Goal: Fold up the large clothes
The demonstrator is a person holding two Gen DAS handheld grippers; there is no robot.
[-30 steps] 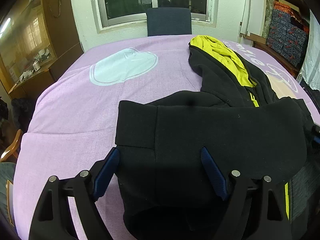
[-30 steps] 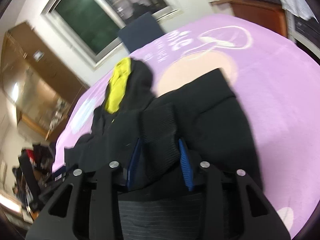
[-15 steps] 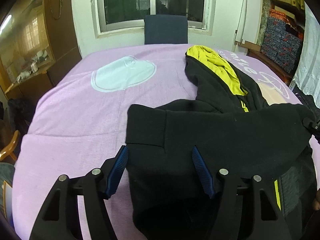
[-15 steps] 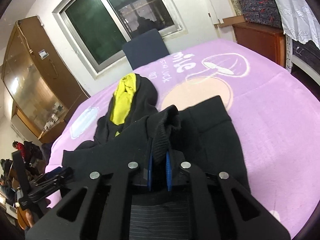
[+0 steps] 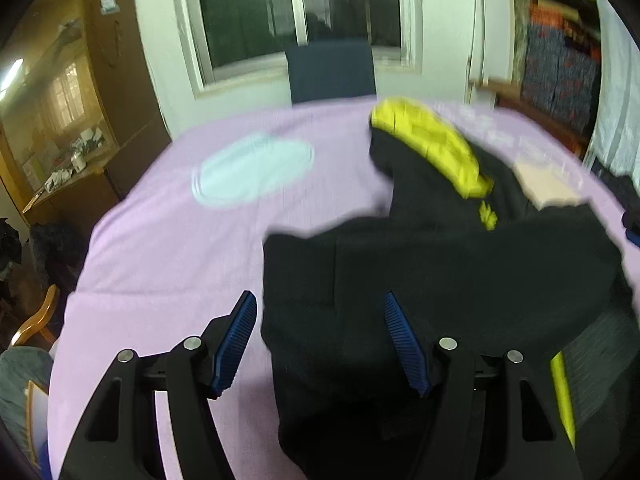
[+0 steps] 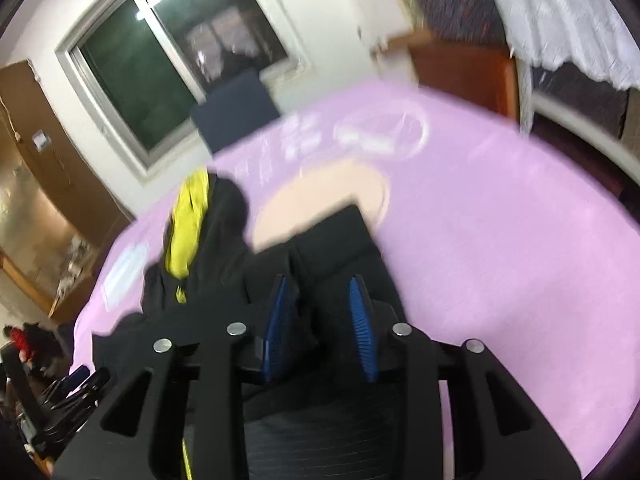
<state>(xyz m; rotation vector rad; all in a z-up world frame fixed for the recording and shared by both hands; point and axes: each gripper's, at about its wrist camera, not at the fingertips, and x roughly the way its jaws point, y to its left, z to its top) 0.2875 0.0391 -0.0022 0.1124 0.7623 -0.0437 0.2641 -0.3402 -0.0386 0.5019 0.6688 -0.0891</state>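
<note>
A black jacket [image 5: 440, 280] with a yellow-lined hood [image 5: 432, 148] lies on the purple blanket [image 5: 180, 240], its sleeves folded across the body. My left gripper [image 5: 320, 340] is open just above the jacket's near left edge, and neither pad touches the cloth. In the right wrist view the jacket [image 6: 332, 240] runs away from me, with the hood [image 6: 188, 220] at the far left. My right gripper [image 6: 320, 320] hovers over the folded sleeve with its jaws opening. Black cloth lies under the gap, and the pads do not press on it.
A dark blue chair [image 5: 330, 70] stands at the far edge below the window. A wooden cabinet [image 5: 60, 120] is on the left, stacked patterned cloth [image 5: 560, 68] on the right. A brown cupboard [image 6: 460, 76] and a white lace curtain [image 6: 560, 20] flank the blanket's right side.
The right jaws closed on the sleeve's ribbed cuff half a second ago and have since parted, leaving it lying flat. The left jaws narrowed a little. Both grippers lifted slightly.
</note>
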